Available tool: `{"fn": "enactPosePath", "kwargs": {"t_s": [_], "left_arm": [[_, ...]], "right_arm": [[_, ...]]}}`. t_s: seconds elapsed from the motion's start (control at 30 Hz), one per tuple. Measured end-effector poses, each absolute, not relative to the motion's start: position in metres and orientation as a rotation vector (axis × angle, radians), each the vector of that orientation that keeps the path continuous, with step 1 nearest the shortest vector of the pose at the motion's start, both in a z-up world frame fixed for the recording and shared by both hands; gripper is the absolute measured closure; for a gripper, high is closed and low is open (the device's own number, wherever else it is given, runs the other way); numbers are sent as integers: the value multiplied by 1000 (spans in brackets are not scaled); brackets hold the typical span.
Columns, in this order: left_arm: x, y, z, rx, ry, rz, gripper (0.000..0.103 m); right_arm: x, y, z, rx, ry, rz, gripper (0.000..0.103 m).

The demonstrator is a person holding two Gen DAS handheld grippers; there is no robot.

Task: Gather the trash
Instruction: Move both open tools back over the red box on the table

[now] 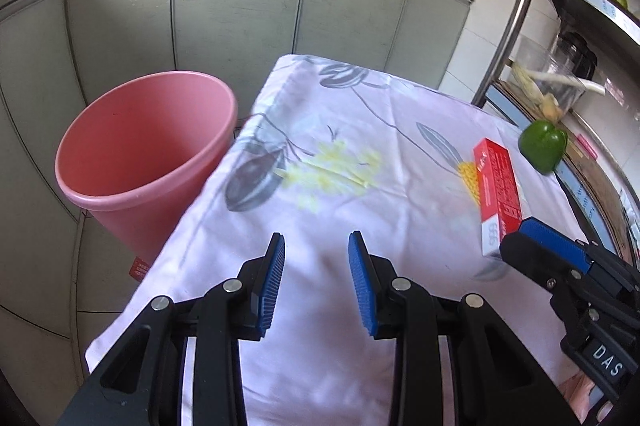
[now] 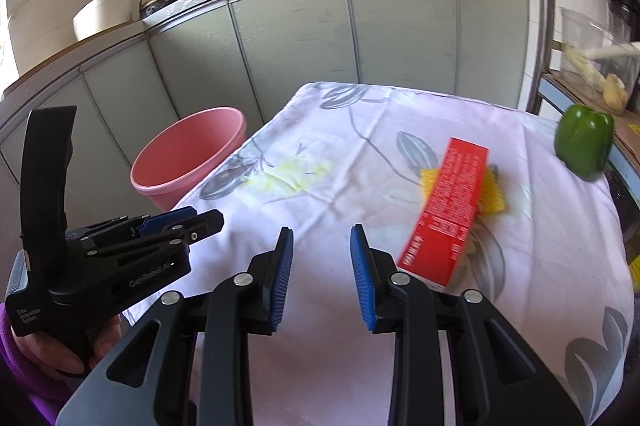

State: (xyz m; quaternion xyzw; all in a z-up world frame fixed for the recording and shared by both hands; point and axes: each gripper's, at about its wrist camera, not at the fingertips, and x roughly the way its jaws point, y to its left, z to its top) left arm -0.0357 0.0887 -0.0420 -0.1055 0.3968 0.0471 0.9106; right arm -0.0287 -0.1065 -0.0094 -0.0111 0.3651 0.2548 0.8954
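Note:
A red carton (image 1: pixel 498 192) lies on the floral cloth of the table (image 1: pixel 340 194), right of centre; in the right wrist view the carton (image 2: pixel 444 210) lies over a yellow scrap (image 2: pixel 490 192). A pink bin (image 1: pixel 148 154) stands off the table's left edge and also shows in the right wrist view (image 2: pixel 188 156). My left gripper (image 1: pixel 316 246) is open and empty above the cloth near the front. My right gripper (image 2: pixel 322 240) is open and empty, just left of the carton's near end. Each gripper shows in the other's view: the right gripper (image 1: pixel 536 238), the left gripper (image 2: pixel 188 222).
A green bell pepper (image 2: pixel 584 142) sits at the table's right edge, also in the left wrist view (image 1: pixel 542 144). Grey cabinets (image 1: pixel 240 14) with pans on the counter stand behind. A metal rack (image 1: pixel 516 6) with containers is at the right.

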Motion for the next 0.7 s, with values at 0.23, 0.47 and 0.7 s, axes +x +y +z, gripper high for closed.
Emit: {"fn": "enactPosePath", "kwargs": {"t_s": [0.23,0.47,0.7], "left_arm": [[-37,82,-45,-235,836,64,71],[-36,72,-47,-228,847,28,71],[-31,53,-48,-144,876,11,71]], "right_arm": [[-32,-128,-9,2,747,491,73],[-32,-146,-9,24,746,465,73],[-31,-162,-12,51,751,439,73]]}}
